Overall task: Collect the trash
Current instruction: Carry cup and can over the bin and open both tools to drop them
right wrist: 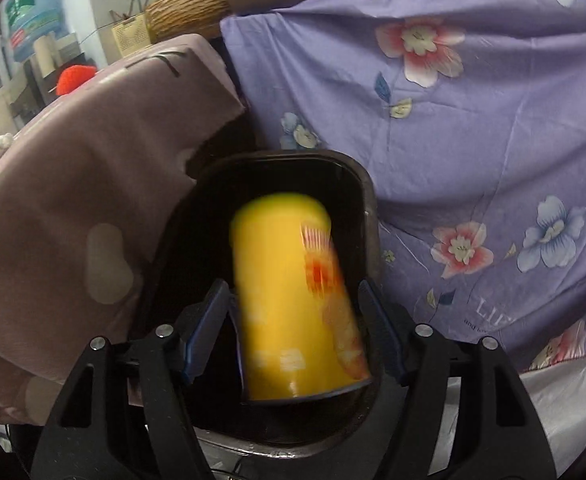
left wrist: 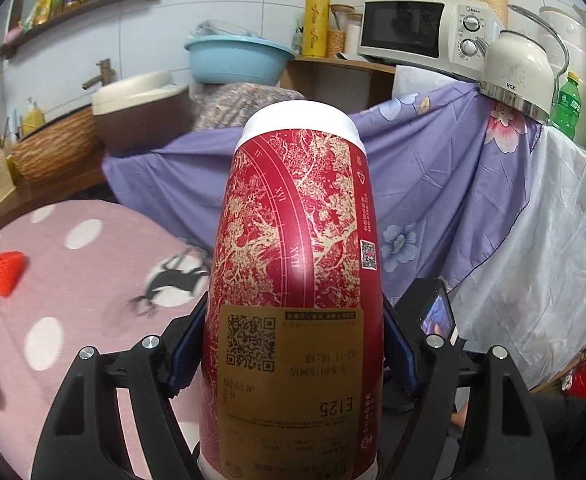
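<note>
Two pcs of trash, one per gripper: red cup clamped, yellow can loose over the bin.

Yellow can (right wrist: 293,300) is motion-blurred, label unreadable, sitting between the right gripper (right wrist: 293,332) fingers w/ gaps either side, jaws apart, above the black bin (right wrist: 367,200); bin's near rim is cut off by the gripper. Left gripper (left wrist: 293,356) is closed on the red paper cup (left wrist: 297,240), pads on both sides; cup base out of frame, above the pink dotted cloth (left wrist: 73,280) edge, by purple floral sheet (left wrist: 433,184).
</note>
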A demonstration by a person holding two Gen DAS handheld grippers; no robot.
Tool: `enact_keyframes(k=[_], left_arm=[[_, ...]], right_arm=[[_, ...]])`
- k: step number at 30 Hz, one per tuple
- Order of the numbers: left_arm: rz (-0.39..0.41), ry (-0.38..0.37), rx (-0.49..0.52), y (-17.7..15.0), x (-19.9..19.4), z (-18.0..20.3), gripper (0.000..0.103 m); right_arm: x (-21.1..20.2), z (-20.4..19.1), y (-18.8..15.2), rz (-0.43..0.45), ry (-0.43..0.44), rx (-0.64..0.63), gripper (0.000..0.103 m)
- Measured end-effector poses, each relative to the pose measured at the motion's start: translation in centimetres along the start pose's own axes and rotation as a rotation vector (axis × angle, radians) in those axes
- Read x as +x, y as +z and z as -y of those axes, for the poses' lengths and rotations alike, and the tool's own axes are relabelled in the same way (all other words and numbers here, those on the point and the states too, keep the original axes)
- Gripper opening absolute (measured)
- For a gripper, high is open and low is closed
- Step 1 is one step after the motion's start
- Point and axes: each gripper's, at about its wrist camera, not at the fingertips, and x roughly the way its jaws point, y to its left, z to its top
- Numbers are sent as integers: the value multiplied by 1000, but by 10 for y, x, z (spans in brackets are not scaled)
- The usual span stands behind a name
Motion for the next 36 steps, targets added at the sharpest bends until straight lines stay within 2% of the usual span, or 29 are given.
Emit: enact_keyframes(k=[1,4,11,17,23,29,33,36], left_arm=[[-5,-1,-1,0,4,2,75],[-28,-13,-30,-2,19,9,75],[-113,8,-115,-14,64,21,75],[-183,26,-113,-29,97,33,75],[-203,51,-94,-37,103,37,76],[-154,88,-78,-26,88,35,84],[-115,83,-85,-16,68,32,85],[-50,103,-76,-7,40,27,91]], right_arm=[[-3,2,-1,9,1,5,76],[-18,2,-2,42,-33,-17,77],[-66,13,-6,131,-208,-75,78],[-102,31,-13,202,-299,-11,84],[-121,49,-13,221,-410,55,86],[-138,68,-9,263,-413,141,89],[-148,69,-3,282,-383,157,89],[-159,69,8,312,-332,172,90]])
